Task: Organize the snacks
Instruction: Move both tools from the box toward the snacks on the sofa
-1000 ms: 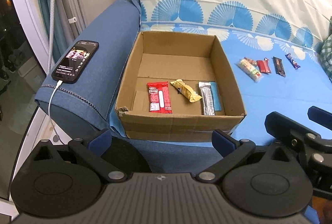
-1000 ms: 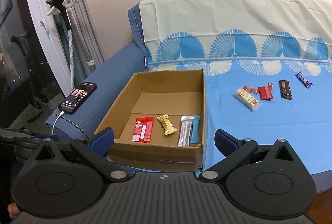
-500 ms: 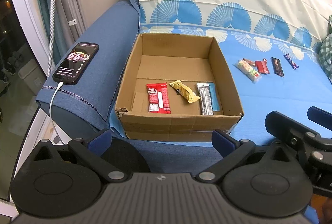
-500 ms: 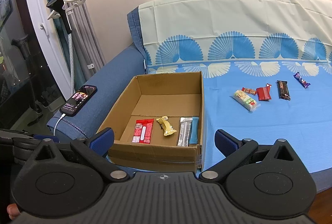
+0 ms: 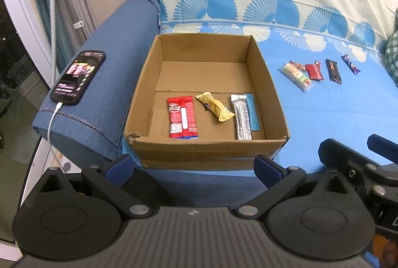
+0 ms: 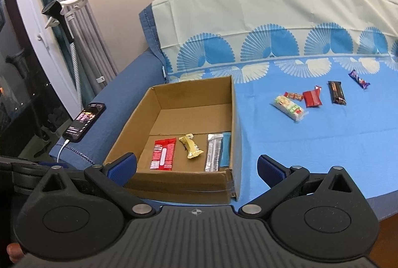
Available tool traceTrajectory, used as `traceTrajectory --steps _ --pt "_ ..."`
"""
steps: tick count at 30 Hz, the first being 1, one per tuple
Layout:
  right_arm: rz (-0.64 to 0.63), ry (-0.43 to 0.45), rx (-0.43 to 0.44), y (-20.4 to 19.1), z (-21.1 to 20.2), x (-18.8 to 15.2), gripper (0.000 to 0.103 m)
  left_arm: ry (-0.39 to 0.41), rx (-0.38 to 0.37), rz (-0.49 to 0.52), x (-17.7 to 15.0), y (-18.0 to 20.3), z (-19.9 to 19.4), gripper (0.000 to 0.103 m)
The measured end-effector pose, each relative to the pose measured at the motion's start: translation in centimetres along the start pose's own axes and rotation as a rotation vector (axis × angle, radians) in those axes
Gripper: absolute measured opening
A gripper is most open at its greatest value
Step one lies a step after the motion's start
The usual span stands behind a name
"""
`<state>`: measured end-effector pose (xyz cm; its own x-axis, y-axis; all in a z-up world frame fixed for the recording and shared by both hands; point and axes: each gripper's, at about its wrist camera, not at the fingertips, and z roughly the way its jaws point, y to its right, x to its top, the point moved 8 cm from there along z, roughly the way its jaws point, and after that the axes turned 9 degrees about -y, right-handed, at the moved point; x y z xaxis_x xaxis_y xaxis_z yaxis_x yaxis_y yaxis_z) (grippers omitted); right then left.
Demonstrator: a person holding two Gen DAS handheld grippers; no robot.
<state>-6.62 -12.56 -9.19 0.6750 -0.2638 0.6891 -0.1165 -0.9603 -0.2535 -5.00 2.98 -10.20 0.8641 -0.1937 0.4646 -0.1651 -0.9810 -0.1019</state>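
Observation:
An open cardboard box (image 5: 270, 84) (image 6: 235, 123) sits on the blue sofa cover. Inside lie a red bar (image 5: 182, 117) (image 6: 163, 154), a yellow bar (image 5: 215, 106) (image 6: 191, 146), a silver bar (image 5: 241, 116) (image 6: 213, 152) and a blue bar (image 5: 253, 111) (image 6: 225, 152). Several loose snacks lie to the right of the box: a pale cracker pack (image 5: 297, 76) (image 6: 289, 107), a red pack (image 5: 314, 71) (image 6: 312, 99), a dark bar (image 5: 333, 71) (image 6: 337, 92), a purple bar (image 5: 350, 64) (image 6: 359, 79). My left gripper (image 5: 195, 166) and right gripper (image 6: 196, 166) are open and empty, in front of the box.
A phone (image 5: 78, 76) (image 6: 84, 123) on a white cable lies on the sofa's left armrest. Curtains and a white door frame (image 6: 29, 26) stand at the left. The sofa back (image 6: 248, 19) rises behind the box.
Both views have drifted a little; the right gripper has shifted slightly left and closer to the box. Nothing was picked up or let go.

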Motion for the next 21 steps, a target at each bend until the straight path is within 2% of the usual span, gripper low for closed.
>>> traceTrajectory --steps 5,10,17,21 --pt "0.049 -0.006 -0.021 2.9 0.9 0.5 0.102 -0.023 -0.014 0.027 2.6 2.8 1.2 0.103" --pt "0.112 0.020 -0.102 8.4 1.3 1.9 0.102 -0.029 -0.060 0.065 6.9 7.4 2.5 0.103" --pt "0.198 0.070 -0.275 19.1 2.5 5.0 0.102 -0.012 -0.139 0.153 14.9 18.1 5.9 0.103" --pt "0.237 0.091 -0.351 25.7 4.5 7.0 0.102 -0.045 -0.183 0.204 18.9 25.3 10.2 0.103"
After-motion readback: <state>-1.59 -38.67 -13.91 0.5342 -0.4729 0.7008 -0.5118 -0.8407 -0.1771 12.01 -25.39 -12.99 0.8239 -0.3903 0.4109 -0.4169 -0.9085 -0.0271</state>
